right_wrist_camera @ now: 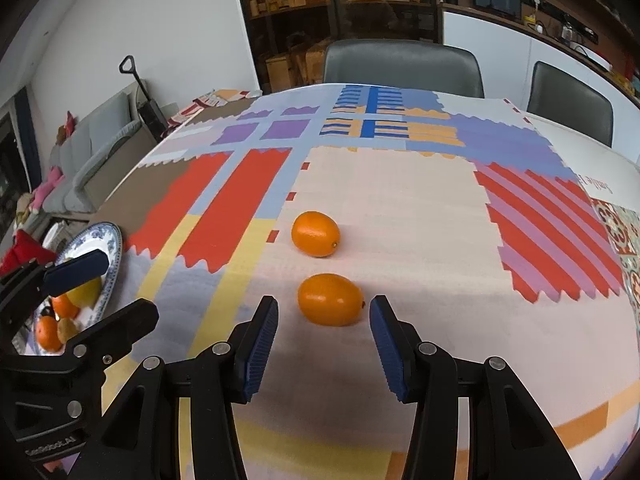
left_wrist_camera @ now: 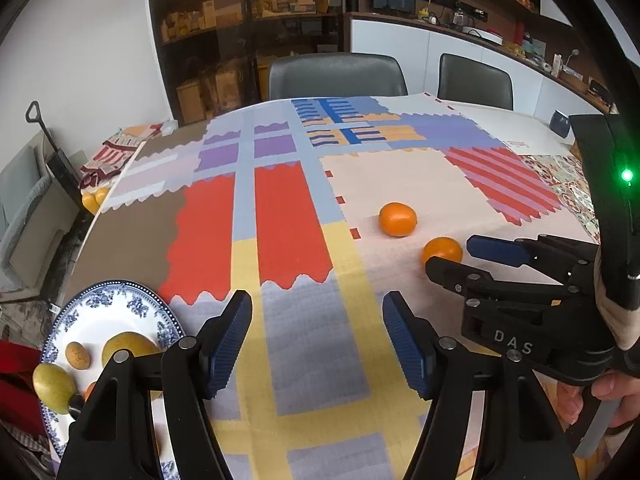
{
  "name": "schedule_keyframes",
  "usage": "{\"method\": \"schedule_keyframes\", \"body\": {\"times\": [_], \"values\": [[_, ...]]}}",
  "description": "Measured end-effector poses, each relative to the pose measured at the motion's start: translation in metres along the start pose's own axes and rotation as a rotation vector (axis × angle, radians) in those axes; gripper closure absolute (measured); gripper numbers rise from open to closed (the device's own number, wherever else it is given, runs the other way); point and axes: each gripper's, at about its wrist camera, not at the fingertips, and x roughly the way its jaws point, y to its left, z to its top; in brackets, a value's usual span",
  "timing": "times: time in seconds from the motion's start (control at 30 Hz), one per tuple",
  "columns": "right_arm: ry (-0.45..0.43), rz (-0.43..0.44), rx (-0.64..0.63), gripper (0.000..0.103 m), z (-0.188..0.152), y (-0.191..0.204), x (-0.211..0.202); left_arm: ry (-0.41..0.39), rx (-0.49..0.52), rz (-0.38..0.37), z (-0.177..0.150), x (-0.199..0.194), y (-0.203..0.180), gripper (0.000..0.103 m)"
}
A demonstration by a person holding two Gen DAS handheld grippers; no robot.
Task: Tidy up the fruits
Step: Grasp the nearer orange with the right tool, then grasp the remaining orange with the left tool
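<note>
**Inspector:** Two oranges lie loose on the patchwork tablecloth, on its pale pink panel. The nearer orange sits just ahead of the right gripper, in line with the gap between its blue pads, which stand apart and touch nothing. The farther orange lies beyond it, a small gap between the two.

**Clerk:** And the left gripper?

**Inspector:** The left gripper hangs over the grey and yellow panels, jaws parted, nothing between them. Its pads are clear of the cloth's fruit entirely.

**Clerk:** Where does the sorted fruit stand?

**Inspector:** One blue-and-white plate rests at the table's left edge, beside the left gripper. It holds a large yellow fruit, a small brown fruit, and a yellow-green fruit at its rim. The right wrist view also shows small orange fruits on it, partly hidden by the left gripper.

**Clerk:** Anything further?

**Inspector:** A hand grips the right gripper's handle. Two grey chairs stand at the far side of the table.
</note>
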Motion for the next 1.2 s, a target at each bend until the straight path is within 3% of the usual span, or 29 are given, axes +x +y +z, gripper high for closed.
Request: {"method": "schedule_keyframes", "body": {"times": [0.27,0.33,0.5,0.9,1.2], "values": [[-0.004,-0.008,-0.027,0.055,0.004,0.002,0.01,0.014,0.001,-0.008,0.005,0.014,0.0,0.036],[-0.004,-0.022,-0.042,0.063,0.005,0.002,0.012,0.018,0.008,-0.01,0.007,0.018,-0.001,0.036],[-0.015,-0.002,-0.03,0.064,0.006,-0.003,0.011,0.02,0.013,-0.031,0.011,0.023,-0.005,0.036],[-0.141,-0.079,0.074,0.064,0.011,-0.034,-0.014,0.011,0.054,-0.121,0.033,0.047,-0.032,0.036],[-0.164,-0.093,0.177,0.064,0.015,-0.067,-0.014,0.031,0.094,-0.132,0.055,0.074,-0.053,0.037]]}}
